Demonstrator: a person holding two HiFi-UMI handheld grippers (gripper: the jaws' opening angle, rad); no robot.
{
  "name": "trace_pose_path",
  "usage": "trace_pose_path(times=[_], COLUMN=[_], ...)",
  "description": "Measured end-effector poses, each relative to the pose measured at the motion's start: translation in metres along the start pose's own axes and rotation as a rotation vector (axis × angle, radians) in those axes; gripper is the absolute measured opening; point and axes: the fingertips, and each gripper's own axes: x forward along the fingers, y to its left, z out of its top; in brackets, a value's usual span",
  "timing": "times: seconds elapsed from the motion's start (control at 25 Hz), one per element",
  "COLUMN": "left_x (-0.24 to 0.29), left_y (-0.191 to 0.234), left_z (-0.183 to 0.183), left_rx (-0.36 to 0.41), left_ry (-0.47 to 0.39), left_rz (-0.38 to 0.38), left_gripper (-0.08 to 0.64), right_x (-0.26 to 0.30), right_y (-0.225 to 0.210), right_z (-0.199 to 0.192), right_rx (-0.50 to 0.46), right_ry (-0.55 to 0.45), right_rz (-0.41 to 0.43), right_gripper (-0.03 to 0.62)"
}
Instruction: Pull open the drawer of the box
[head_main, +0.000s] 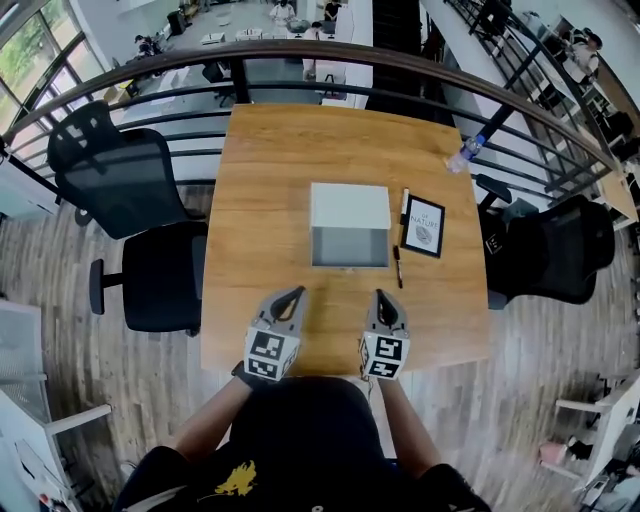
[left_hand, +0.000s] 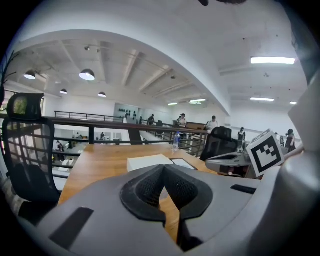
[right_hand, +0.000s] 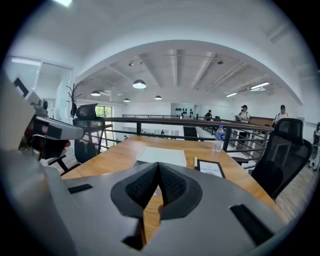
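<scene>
A wood desk holds a white box. Black chairs stand left and right. The left hand-held gripper and right hand-held gripper are clenched, empty.

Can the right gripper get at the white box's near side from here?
Probably yes: only bare table separates the right gripper from the white box; the pen lies aside. Its jaws are shut, though.

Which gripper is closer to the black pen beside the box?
Right. The right gripper points just short of the black pen; the left gripper is further left, short of the box.
</scene>
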Motion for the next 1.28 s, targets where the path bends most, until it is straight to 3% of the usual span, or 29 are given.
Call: trace_pose_path(times=[0.24, 1.28], left_x=[-0.017, -0.045], left_y=[0.000, -0.005], left_z=[0.026, 0.054], left_rx=[0.072, 0.048], left_ry=[-0.029, -0.083], left_rz=[-0.018, -0.005], left_gripper=[0.017, 0.017], right_x=[-0.029, -0.062], right_y=[0.000, 0.017], right_z=[0.047, 0.096], right_rx=[0.012, 0.052], right_ry=[-0.095, -0.189], right_rz=[-0.001, 0.048], right_gripper=[-0.002, -0.002])
